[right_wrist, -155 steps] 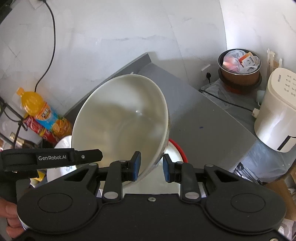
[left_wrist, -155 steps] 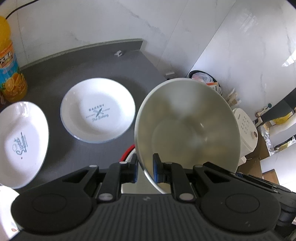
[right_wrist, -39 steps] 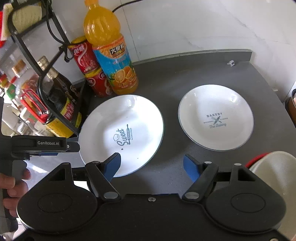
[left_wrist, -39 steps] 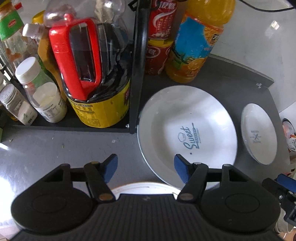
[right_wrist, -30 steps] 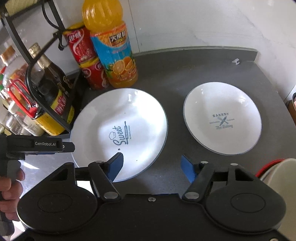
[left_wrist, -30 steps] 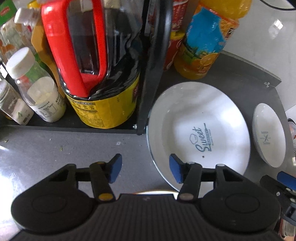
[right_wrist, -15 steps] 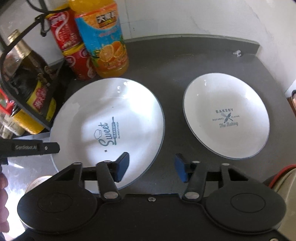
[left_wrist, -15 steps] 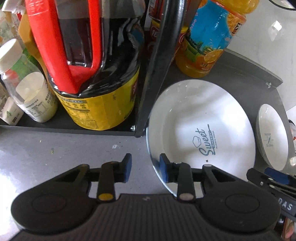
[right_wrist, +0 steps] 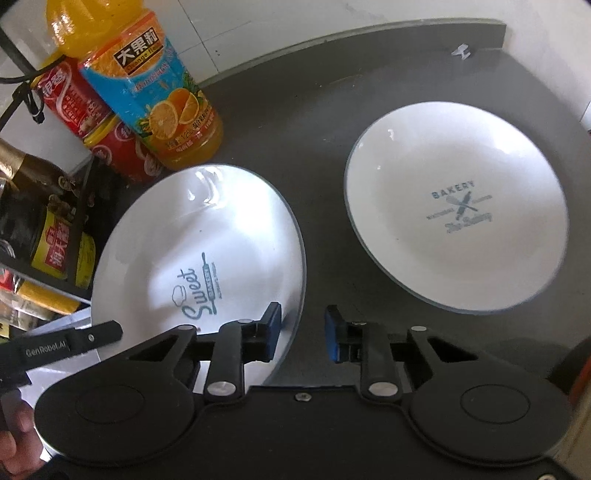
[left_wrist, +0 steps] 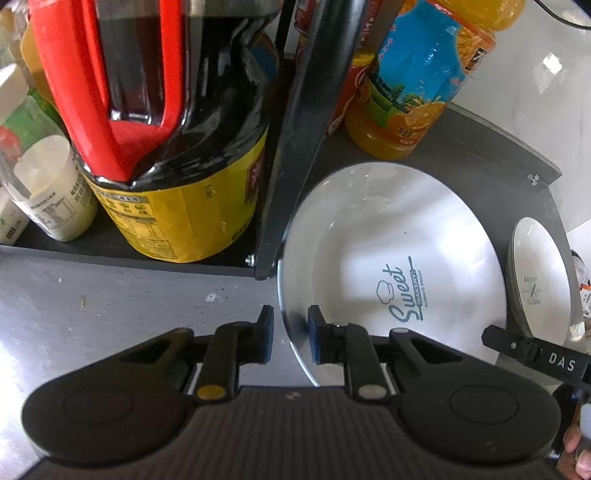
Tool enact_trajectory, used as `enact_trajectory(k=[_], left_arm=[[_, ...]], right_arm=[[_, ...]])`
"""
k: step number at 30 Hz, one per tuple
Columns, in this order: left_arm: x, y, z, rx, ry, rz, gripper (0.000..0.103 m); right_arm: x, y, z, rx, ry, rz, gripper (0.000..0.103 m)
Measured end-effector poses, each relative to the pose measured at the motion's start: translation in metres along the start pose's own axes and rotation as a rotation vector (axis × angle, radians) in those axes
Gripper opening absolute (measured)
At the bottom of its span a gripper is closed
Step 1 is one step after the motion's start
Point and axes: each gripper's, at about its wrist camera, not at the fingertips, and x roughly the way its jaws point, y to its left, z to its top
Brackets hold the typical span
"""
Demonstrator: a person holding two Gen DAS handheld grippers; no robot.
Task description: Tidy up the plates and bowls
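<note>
left gripper (left_wrist: pixel 287 338): fingers just closing, straddling left rim of sweet plate (left_wrist: pixel 391 258), not yet pinching
right gripper (right_wrist: pixel 302 336): same, right rim
sweet plate: flat on table (right_wrist: pixel 314 110), between both grippers, bakery plate (right_wrist: pixel 456 206) beside

Dark grey matte worktop (right_wrist: pixel 303 122) with a rounded far edge, meeting a white marble-veined tiled wall (right_wrist: pixel 295 18). Black metal storage rack (left_wrist: pixel 306 122) stands at the worktop's left edge against the wall. Small white clip (right_wrist: pixel 461 50) lies near the far right corner. Strong daylight glare across the worktop's near left portion (left_wrist: pixel 55 295)
</note>
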Motion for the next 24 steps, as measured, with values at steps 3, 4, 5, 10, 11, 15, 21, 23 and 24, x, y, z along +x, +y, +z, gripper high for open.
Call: enact_trajectory(k=[3,4,5,10,11,15,21,23,24], left_arm=[[0.003,0.001,-0.002,-0.02,-0.007,-0.01,0.017],[0.003,0.001,-0.003,-0.028,-0.009,-0.016,0.014],[0.003,0.001,-0.003,-0.033,-0.011,-0.02,0.013],[0.004,0.002,-0.004,-0.058,-0.019,-0.02,0.013],[0.003,0.002,-0.004,-0.065,-0.019,-0.022,0.012],[0.001,0.005,-0.003,-0.094,-0.016,-0.019,0.011],[-0.01,0.011,-0.003,-0.115,-0.024,-0.03,0.01],[-0.014,0.013,-0.001,-0.129,-0.029,-0.033,0.01],[-0.016,0.013,-0.001,-0.133,-0.034,-0.033,0.01]], right_arm=[[0.008,0.0,0.004,-0.002,0.01,0.022,0.024],[0.011,-0.001,0.004,-0.002,0.016,0.03,0.023],[0.014,-0.003,0.004,0.001,0.021,0.042,0.023],[0.016,-0.001,0.007,-0.021,0.02,0.078,0.022],[0.016,-0.002,0.007,-0.027,0.021,0.075,0.02],[0.008,-0.007,0.005,-0.036,0.014,0.125,0.015],[-0.007,-0.013,0.0,-0.034,-0.027,0.182,0.01],[-0.011,-0.011,0.0,-0.042,-0.038,0.184,0.01],[-0.012,-0.011,-0.001,-0.044,-0.041,0.18,0.01]])
